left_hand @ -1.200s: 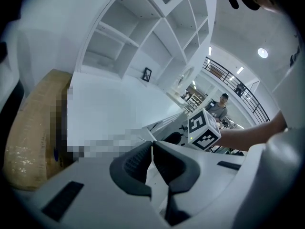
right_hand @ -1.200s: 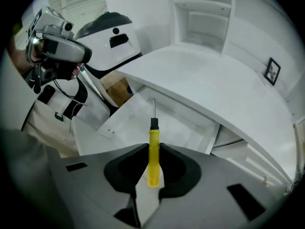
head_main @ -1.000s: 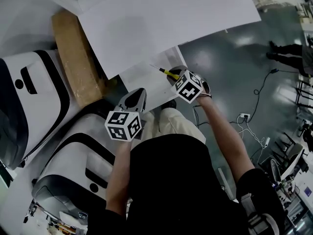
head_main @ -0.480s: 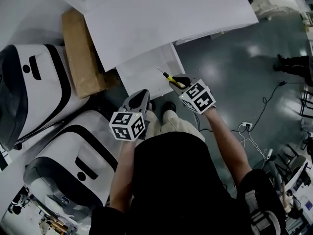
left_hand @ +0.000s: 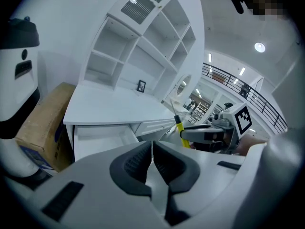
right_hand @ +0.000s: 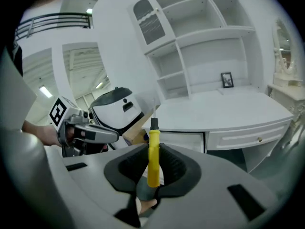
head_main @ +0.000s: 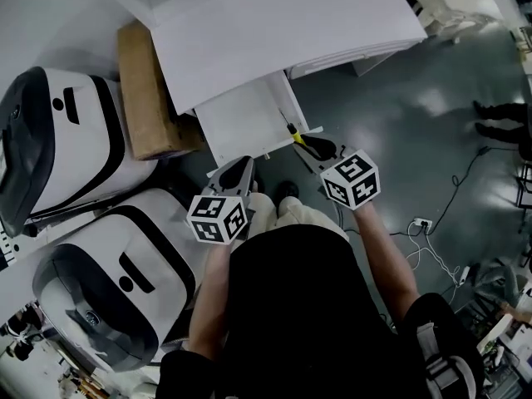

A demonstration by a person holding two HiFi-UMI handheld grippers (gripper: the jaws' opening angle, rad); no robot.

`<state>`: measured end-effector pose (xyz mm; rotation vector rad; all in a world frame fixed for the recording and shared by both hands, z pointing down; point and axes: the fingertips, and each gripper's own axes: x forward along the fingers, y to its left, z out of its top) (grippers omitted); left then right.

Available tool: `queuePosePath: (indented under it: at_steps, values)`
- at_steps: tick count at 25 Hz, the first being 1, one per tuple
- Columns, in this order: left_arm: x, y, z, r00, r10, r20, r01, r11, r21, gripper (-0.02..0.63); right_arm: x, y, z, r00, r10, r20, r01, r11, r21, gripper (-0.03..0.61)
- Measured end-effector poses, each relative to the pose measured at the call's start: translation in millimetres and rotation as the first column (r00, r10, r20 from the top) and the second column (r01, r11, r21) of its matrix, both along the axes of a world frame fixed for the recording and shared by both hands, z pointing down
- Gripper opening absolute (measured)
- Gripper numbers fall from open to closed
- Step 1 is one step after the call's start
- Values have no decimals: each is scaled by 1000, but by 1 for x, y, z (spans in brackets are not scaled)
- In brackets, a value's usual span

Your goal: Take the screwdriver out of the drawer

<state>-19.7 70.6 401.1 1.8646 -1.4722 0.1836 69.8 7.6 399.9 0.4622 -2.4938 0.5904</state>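
Note:
The screwdriver (right_hand: 153, 152) has a yellow handle and a thin metal shaft. My right gripper (right_hand: 153, 146) is shut on the handle, with the shaft pointing up past the jaws. In the head view the screwdriver (head_main: 295, 134) hangs just off the front right corner of the open white drawer (head_main: 245, 123), held by the right gripper (head_main: 311, 144). My left gripper (head_main: 236, 166) is shut on nothing, close in front of the drawer. In the left gripper view its jaws (left_hand: 152, 146) are together, and the drawer (left_hand: 100, 136) looks bare inside.
A white desk (head_main: 274, 23) with a shelf unit stands above the drawer. A cardboard box (head_main: 148, 90) leans at the desk's left. Two white machines with black trim (head_main: 50, 140) (head_main: 116, 281) crowd the left side. Cables (head_main: 432, 223) lie on the grey floor at right.
Both grippers have drawn back from the desk toward the person. The right one rose with the screwdriver and rolled, so the shaft now points more upward. More of the open drawer shows.

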Motion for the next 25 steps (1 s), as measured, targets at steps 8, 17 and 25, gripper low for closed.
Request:
queuePosePath:
  at_steps: [8, 17, 25]
  values:
    - [25, 35, -36, 999, -16, 42, 13, 996, 85, 29, 44, 29, -55, 986, 73, 148, -83, 995, 61, 86]
    - [37, 61, -66, 997, -37, 68, 26, 988, 155, 29, 76, 59, -92, 965, 96, 242, -127, 985, 115, 86]
    - [51, 73, -68, 997, -26, 72, 13, 986, 165, 29, 93, 71, -99, 959, 126, 255, -165, 977, 138, 84]
